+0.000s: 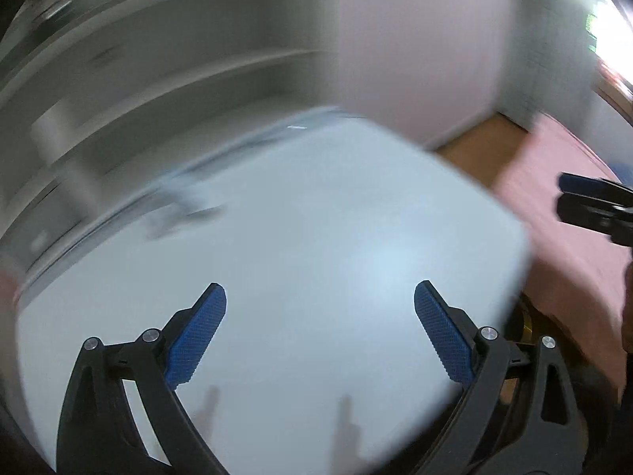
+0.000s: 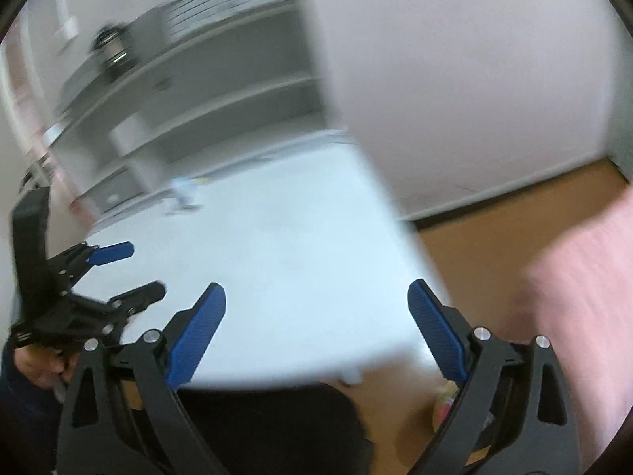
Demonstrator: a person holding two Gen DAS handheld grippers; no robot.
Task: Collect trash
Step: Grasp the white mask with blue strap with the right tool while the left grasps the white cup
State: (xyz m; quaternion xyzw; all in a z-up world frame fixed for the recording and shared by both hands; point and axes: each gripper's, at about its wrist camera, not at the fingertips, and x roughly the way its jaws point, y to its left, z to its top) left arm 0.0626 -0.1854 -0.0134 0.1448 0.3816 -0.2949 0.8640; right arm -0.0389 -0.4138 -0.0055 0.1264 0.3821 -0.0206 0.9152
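Both views are blurred by motion. My left gripper is open and empty above a white table. My right gripper is open and empty over the table's near right corner. A small pale piece of trash lies at the table's far left edge; it shows as a smear in the left wrist view. The left gripper appears open at the left of the right wrist view. The right gripper shows at the right edge of the left wrist view.
A grey shelf unit stands behind the table against a white wall. A pink bed cover lies to the right. Brown wood floor runs between table and bed. A yellowish object sits on the floor below the table corner.
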